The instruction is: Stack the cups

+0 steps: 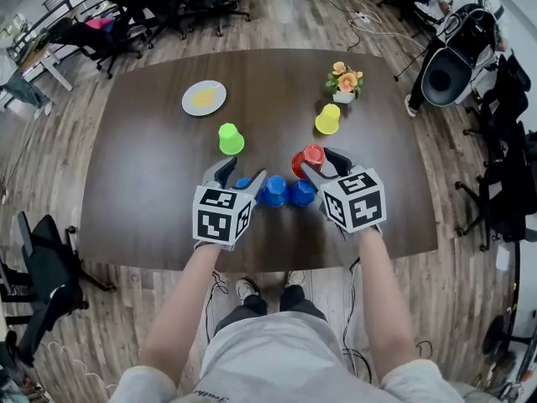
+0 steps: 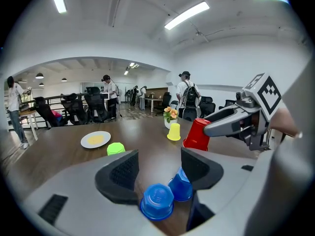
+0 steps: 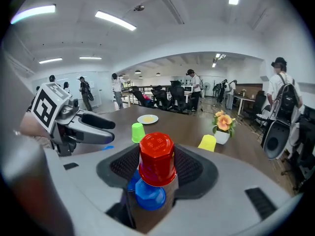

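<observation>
My right gripper [image 1: 317, 159] is shut on an upside-down red cup [image 3: 157, 159], held off the table just above the blue cups [image 3: 149, 193]. Three upside-down blue cups [image 1: 275, 191] stand in a row near the table's front edge. My left gripper [image 1: 243, 175] is open just over the left end of that row. The leftmost blue cup [image 2: 157, 200] sits low between its jaws and the pads do not touch it. A green cup [image 1: 231, 138] and a yellow cup [image 1: 328, 118] stand upside down farther back.
A white plate [image 1: 204, 98] with a yellow patch lies at the back left of the dark wooden table [image 1: 143, 166]. A small pot of flowers [image 1: 344, 81] stands behind the yellow cup. Office chairs and people surround the table.
</observation>
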`<state>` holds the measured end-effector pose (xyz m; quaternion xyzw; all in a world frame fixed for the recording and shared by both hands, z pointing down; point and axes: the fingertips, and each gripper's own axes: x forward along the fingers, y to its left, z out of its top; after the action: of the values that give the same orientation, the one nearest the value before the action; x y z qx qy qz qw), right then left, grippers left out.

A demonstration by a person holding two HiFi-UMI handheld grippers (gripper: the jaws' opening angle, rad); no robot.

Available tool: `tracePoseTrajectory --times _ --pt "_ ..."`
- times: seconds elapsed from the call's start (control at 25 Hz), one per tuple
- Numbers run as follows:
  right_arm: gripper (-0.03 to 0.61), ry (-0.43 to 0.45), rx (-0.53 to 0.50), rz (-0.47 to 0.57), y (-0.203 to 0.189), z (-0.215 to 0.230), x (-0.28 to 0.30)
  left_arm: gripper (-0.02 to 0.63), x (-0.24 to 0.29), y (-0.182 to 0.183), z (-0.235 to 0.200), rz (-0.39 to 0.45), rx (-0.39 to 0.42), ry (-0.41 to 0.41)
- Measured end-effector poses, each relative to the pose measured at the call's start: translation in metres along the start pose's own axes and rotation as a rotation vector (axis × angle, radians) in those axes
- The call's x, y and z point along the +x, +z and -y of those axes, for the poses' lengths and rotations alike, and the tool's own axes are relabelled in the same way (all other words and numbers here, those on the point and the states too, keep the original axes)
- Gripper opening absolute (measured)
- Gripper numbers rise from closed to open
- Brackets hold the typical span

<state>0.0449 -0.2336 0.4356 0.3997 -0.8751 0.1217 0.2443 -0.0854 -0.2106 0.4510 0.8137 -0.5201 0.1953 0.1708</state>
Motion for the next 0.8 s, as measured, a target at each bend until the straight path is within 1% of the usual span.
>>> tracePoseTrajectory --times 0.12,0.32,0.56,0.8 --pt "0.224 0.023 -0.011 -0.019 -0.003 -0.017 0.002 0.270 -0.005 -0.002 -0.004 0.005 -0.001 -0.009" --pt "0.224 0.036 -0.028 -0.034 -0.006 -0.034 0.003 0.272 -0.011 -0.004 -0.009 0.008 0.001 -0.016" --pt "0.224 0.048 -0.046 -0.061 -0.013 -0.044 0.004 0.270 -0.016 -0.008 -0.011 0.007 0.001 -0.019" --pt "0.225 0.039 -0.027 -0.055 -0.018 -0.045 0.004 0.272 -0.019 -0.010 -0.012 0.009 -0.001 -0.017"
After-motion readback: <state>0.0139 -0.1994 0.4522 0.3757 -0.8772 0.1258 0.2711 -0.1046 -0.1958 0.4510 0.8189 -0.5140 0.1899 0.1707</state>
